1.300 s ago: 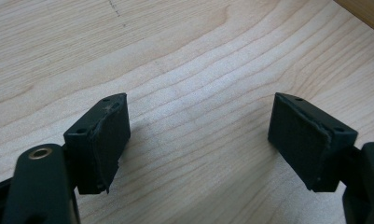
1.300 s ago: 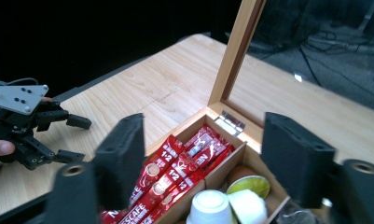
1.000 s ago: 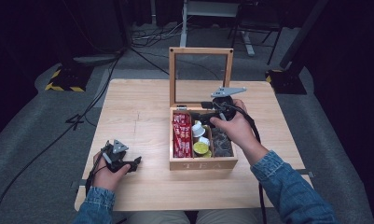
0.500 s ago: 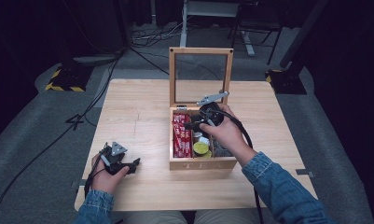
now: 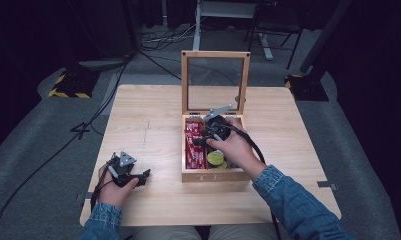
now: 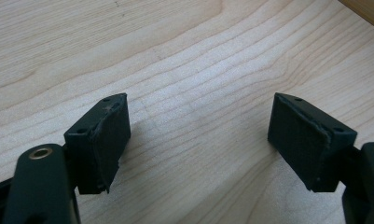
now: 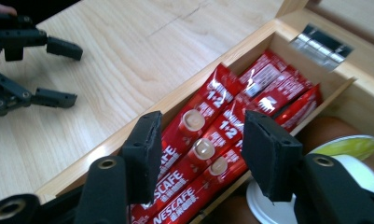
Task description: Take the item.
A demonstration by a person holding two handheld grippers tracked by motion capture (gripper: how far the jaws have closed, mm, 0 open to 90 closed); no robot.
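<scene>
While the left gripper [image 5: 147,176] rests idle on the table [image 5: 148,125] at the lower left of the high view, its jaws spread wide over bare wood with nothing between them, the right gripper [image 5: 204,140] hangs over the open wooden box [image 5: 215,175] near the middle of the frame. Its jaws have just been closing and now stand partly apart above the red coffee sticks [image 7: 208,149], which lie packed side by side in the box's long left compartment; the pads straddle the sticks, and no pad looks to be pressing on one. By my reading the pick is only at its approach: the lid [image 5: 215,82] is already up, no stick is lifted yet, and lowering, pinching and drawing one out all remain. Beside the sticks, round capsules [image 7: 350,147] sit untouched.
</scene>
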